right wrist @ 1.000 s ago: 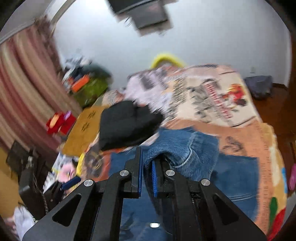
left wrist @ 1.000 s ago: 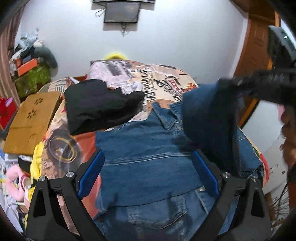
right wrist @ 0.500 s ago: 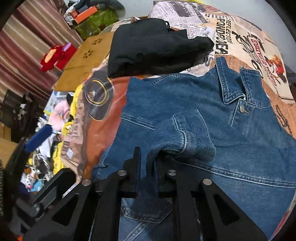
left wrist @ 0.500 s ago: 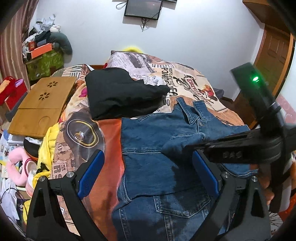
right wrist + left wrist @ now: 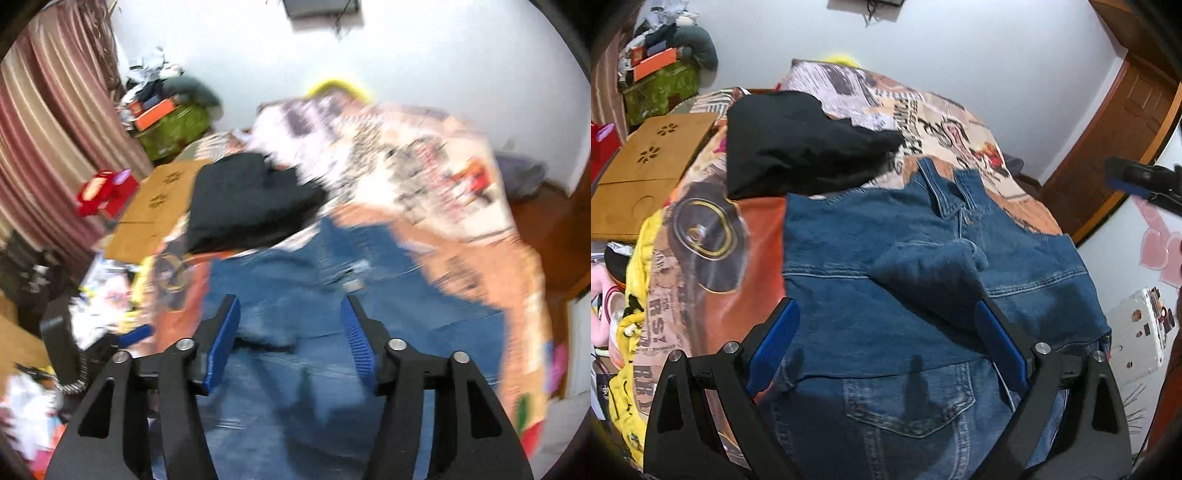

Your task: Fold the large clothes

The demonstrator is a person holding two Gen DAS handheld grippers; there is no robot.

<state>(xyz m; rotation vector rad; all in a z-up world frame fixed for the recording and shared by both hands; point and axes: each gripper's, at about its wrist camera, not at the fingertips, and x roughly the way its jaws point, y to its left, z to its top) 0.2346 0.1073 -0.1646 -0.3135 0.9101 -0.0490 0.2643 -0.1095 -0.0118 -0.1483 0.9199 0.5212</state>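
Released sleeve (image 5: 934, 266) (right gripper (image 5: 290, 325) opening).

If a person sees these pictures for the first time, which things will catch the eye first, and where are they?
First, the blue denim jacket spread in the middle of the bed, one sleeve folded across its front. Behind it, a folded black garment lies on the brightly printed bedspread. In the foreground of each view a gripper stands open over the denim: left gripper, right gripper.

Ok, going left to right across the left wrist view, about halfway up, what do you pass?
Wooden lap desk → printed bedspread → denim jacket → wooden door → right gripper, at the picture's right edge.
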